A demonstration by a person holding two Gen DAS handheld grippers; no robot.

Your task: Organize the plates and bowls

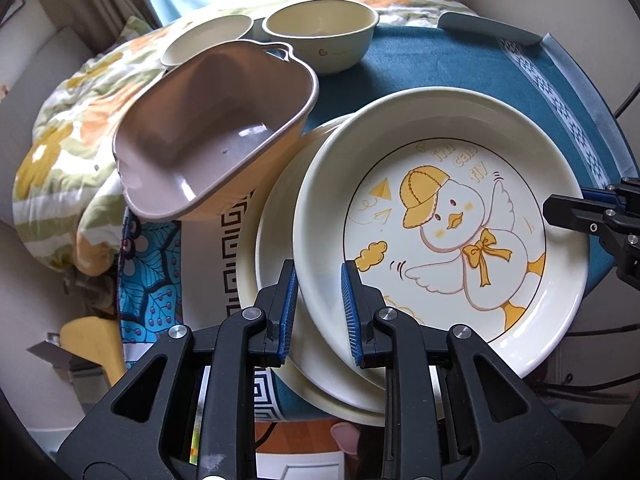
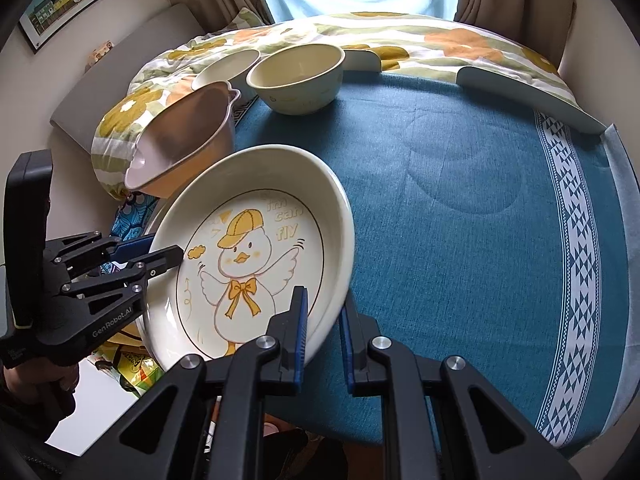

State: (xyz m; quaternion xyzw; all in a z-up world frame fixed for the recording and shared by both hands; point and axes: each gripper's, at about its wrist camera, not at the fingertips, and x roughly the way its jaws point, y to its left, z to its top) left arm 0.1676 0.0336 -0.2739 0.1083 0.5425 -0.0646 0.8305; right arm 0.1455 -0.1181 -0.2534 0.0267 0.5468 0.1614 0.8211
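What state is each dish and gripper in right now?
Duck plate: tilted, gripped at opposite rims by both grippers.
Plain plate: lying under it.
Pink dish: tipped on its side, empty.
Cream bowl: upright, empty.
Left gripper: shut on the rim.
Right gripper: shut on the rim.

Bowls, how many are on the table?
3. A brown bowl with handles tilts at the table's left edge. A cream bowl stands at the far side. Another cream one sits left of it, partly hidden. More may be hidden.
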